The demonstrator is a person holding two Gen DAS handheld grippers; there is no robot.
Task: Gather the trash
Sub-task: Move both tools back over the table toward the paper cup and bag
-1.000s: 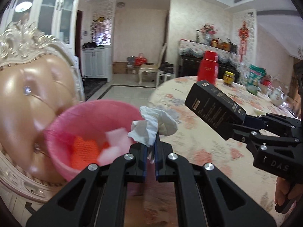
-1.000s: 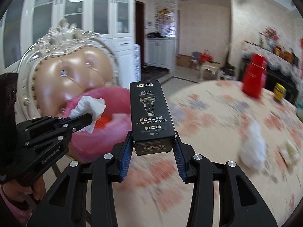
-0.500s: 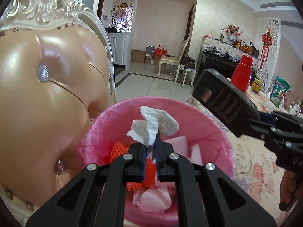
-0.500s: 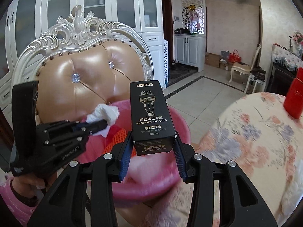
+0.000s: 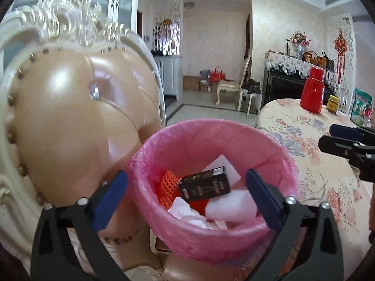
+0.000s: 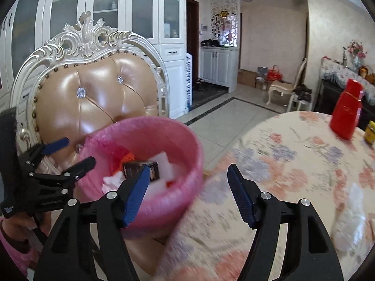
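Both dropped: left gripper [image 5: 186, 188] and right gripper [image 6: 188, 193] just spread wide, empty, black box [image 5: 204, 185] landed in pink-lined bin [image 5: 276, 140].

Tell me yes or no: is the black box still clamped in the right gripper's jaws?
No: the right gripper has just opened its jaws with nothing between them, and the black box lies inside the pink-lined bin.

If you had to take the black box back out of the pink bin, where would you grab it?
Probably from above, across the two long sides of the black box. It lies flat on top of the other trash, and the bin wall blocks any sideways approach.
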